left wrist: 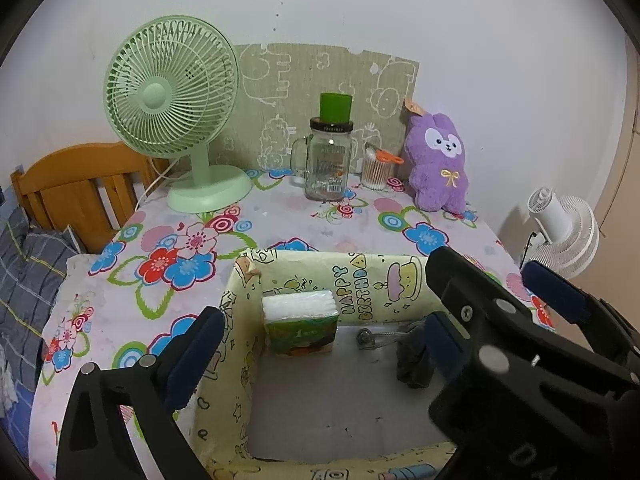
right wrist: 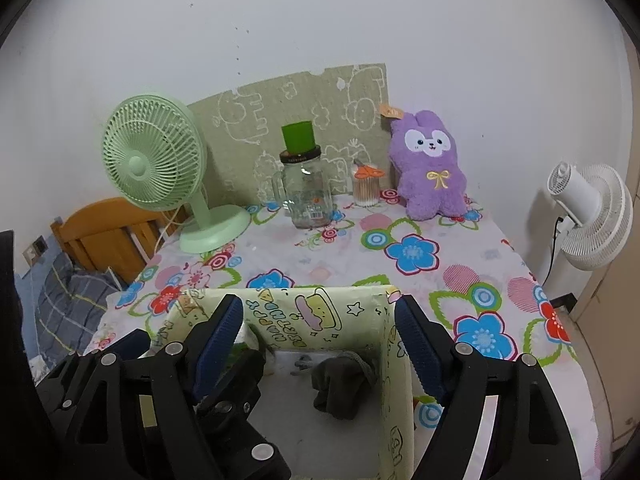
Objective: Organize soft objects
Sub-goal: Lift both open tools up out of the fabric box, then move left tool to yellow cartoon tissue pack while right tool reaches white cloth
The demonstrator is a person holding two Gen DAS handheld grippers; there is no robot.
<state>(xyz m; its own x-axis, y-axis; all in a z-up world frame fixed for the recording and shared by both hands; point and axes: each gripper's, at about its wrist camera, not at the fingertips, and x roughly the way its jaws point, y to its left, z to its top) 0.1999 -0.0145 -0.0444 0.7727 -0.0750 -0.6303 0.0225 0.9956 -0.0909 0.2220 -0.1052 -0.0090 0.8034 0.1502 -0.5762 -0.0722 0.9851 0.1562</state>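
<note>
We see one tissue pack point(left wrist: 301, 327) and one grey cloth point(right wrist: 340, 384) lying in the yellow box point(left wrist: 240, 320) at lower centre. Both claws, left point(left wrist: 320, 344) and right point(right wrist: 320, 348), gape empty above it. One purple plush point(left wrist: 438, 160) sits upper right on the surface point(left wrist: 280, 224), beside one jar point(left wrist: 326, 160) and one green fan point(left wrist: 172, 92).

Home bedroom, wooden bed frame point(left wrist: 76, 188), plaid bedding point(left wrist: 24, 272), floral-clothed table point(left wrist: 280, 224)

I'm looking down from both wrist cameras, tilting forward over the yellow box point(left wrist: 240, 300) point(right wrist: 396, 360), close up. Both are facing the wall, sharing the flowered table point(left wrist: 280, 224) point(right wrist: 360, 248), green fan point(left wrist: 170, 84) point(right wrist: 148, 160) and purple plush point(left wrist: 436, 160) point(right wrist: 430, 164).
</note>
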